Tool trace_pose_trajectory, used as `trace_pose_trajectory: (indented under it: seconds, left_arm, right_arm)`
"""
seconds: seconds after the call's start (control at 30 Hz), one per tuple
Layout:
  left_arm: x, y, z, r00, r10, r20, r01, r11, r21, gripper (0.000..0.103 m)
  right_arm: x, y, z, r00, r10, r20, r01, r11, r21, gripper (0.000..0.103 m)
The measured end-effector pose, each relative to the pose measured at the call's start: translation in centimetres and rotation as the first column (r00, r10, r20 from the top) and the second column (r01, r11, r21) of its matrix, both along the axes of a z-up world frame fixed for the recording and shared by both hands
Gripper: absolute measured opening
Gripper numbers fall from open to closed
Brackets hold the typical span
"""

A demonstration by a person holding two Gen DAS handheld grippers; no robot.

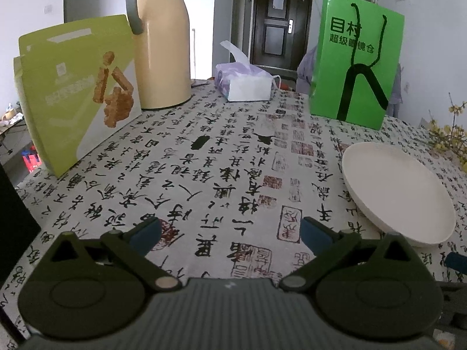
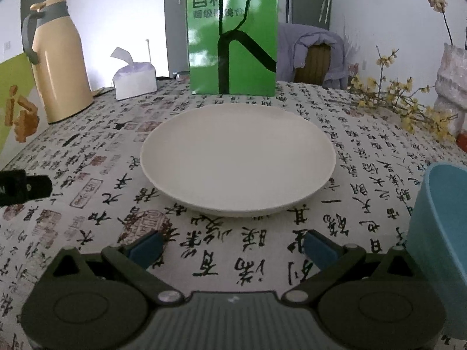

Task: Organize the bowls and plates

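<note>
A cream plate (image 2: 238, 157) is seen flat on the calligraphy-print tablecloth (image 2: 96, 157), directly ahead of the right gripper (image 2: 232, 248), whose blue-padded jaws are spread wide with nothing between them. A light blue bowl (image 2: 437, 233) is set at the plate's right, apart from it. The left gripper (image 1: 230, 234) is likewise held open and empty over bare cloth, the plate (image 1: 397, 195) lying to its right. Behind the plate stands a green paper bag (image 2: 233, 33); further left, a tissue pack (image 2: 134, 77) and a beige thermos jug (image 2: 59, 64).

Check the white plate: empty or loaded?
Empty. The white plate sits flat on the tablecloth, its inside bare in both views.
</note>
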State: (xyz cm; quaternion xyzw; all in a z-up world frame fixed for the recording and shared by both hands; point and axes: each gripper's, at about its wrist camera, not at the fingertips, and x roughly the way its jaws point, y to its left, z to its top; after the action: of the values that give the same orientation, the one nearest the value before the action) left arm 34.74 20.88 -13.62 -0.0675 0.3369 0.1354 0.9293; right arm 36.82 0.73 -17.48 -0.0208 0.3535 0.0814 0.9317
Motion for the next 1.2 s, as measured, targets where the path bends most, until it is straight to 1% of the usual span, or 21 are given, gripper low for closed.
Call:
trace_pose_trajectory:
  seconds: [0.33, 0.53, 0.87, 1.2]
  left_arm:
    - [1.2, -0.5, 0.0, 1.000, 0.001, -0.010, -0.001, 1.000, 0.006, 0.103]
    - [2.1, -0.8, -0.1, 1.000, -0.002, -0.015, 0.002, 1.000, -0.004, 0.103]
    - [2.1, -0.8, 0.2, 1.000, 0.015, -0.016, -0.015, 1.000, -0.007, 0.103]
    - [2.1, -0.3, 0.2, 0.999, 0.037, -0.021, -0.037, 0.999, -0.028, 0.103]
  right_arm:
    - [0.0, 0.0, -0.1, 1.000, 0.000, 0.008, 0.000, 1.000, 0.000, 0.103]
    - [0.0, 0.0, -0.1, 1.000, 0.000, 0.009, 0.000, 1.000, 0.000, 0.103]
    - [-0.1, 0.0, -0.1, 1.000, 0.000, 0.009, 0.000, 1.000, 0.000, 0.103]
    - [-0.1, 0.0, -0.1, 1.000, 0.001, 0.010, -0.001, 1.000, 0.000, 0.103]
